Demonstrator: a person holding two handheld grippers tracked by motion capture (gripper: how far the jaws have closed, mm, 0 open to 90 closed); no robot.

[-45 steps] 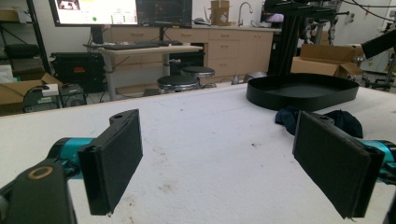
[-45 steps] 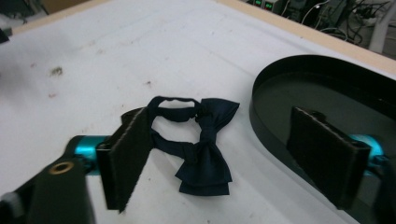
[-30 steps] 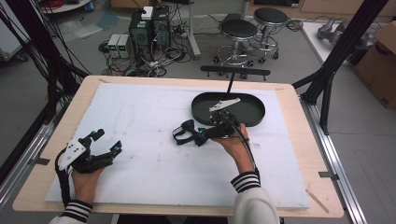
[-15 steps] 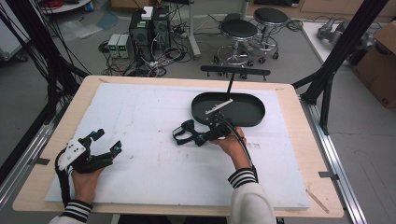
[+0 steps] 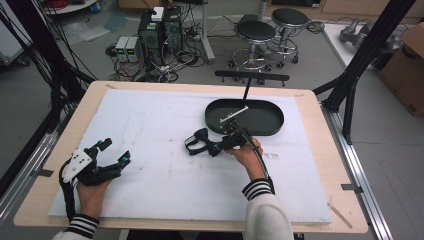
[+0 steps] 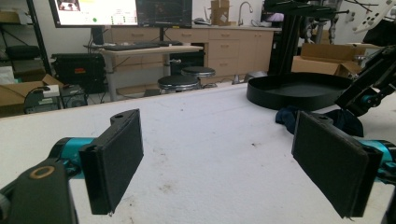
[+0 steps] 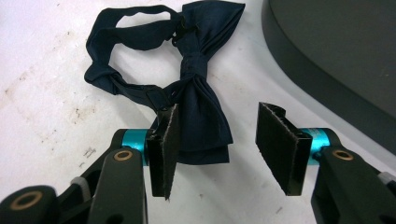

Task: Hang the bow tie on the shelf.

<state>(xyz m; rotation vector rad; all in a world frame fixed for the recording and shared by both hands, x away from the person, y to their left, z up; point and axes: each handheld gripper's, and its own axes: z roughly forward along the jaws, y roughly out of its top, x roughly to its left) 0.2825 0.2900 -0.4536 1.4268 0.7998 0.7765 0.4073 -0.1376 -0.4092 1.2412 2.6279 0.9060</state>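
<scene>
Just beside bow tie [image 7: 196, 88]: black tray [image 7: 336, 51]

1. We see a dark navy bow tie [image 7: 196, 88] lying just beside the black oval tray [image 5: 270, 122].
2. Nearer us than the tray, the right gripper [image 7: 215, 140] has black jaws with teal collars and brass-coloured pivots.
3. The left gripper [image 6: 219, 158] is also black and teal.
4. The worktop [image 5: 55, 160] is pale wood under a white, dirt-speckled mat [image 5: 150, 125].
5. The person's cuffs [image 5: 257, 187] are striped black and white.

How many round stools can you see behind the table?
2: one round black-seated metal stool behind the table's far edge, the other round black stool just right of it, farther back.
</scene>
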